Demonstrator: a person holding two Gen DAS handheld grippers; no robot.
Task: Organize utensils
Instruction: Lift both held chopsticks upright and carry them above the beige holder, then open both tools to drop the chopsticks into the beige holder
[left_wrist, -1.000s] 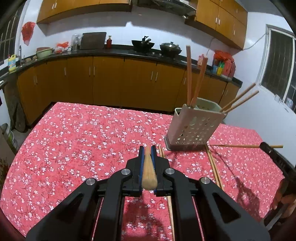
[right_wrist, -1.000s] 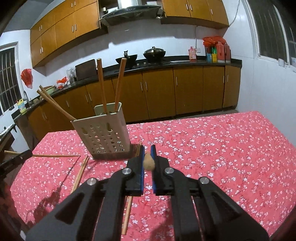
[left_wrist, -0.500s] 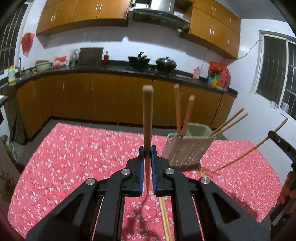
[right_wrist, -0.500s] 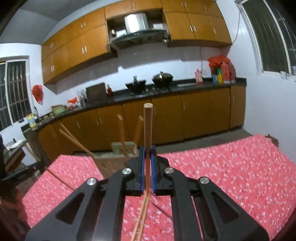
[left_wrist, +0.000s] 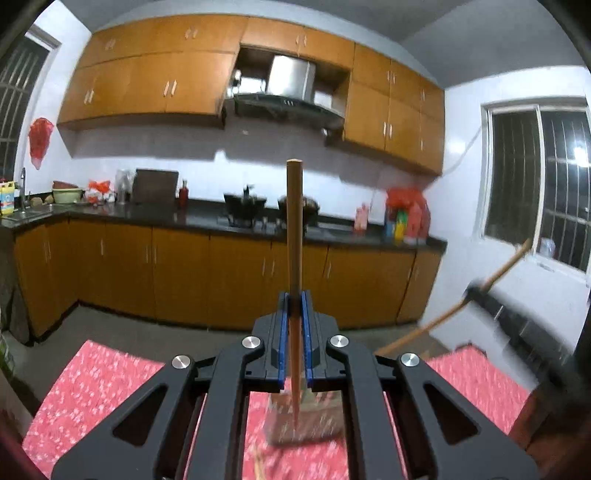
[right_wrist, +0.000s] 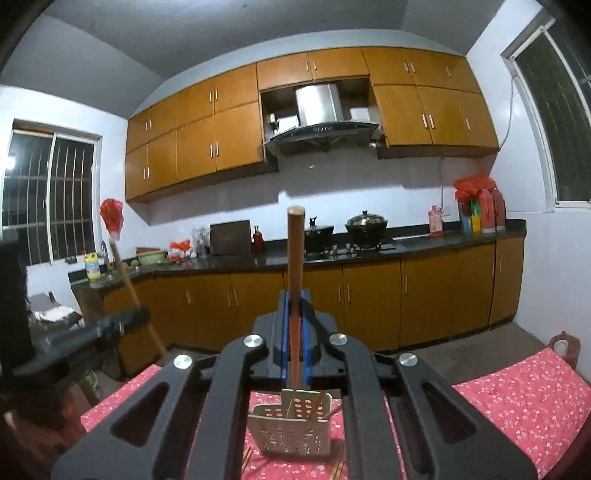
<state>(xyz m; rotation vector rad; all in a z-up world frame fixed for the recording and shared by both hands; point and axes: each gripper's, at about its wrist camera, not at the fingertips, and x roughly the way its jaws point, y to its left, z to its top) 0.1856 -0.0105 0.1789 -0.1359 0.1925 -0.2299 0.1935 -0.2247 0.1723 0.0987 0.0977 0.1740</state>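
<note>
The left gripper (left_wrist: 294, 332) is clamping its fingers on a wooden chopstick (left_wrist: 294, 236) that is standing upright between them, and the right gripper (right_wrist: 294, 332) is pinching a second chopstick (right_wrist: 295, 254) the same way. Both are hanging above the perforated utensil holder (right_wrist: 291, 435), which is sitting on the red floral tabletop (right_wrist: 517, 398) with other chopsticks inside it.

Left gripper (left_wrist: 294, 314) and right gripper (right_wrist: 294, 314) both clamped tight, pointing roughly level, held aloft
</note>
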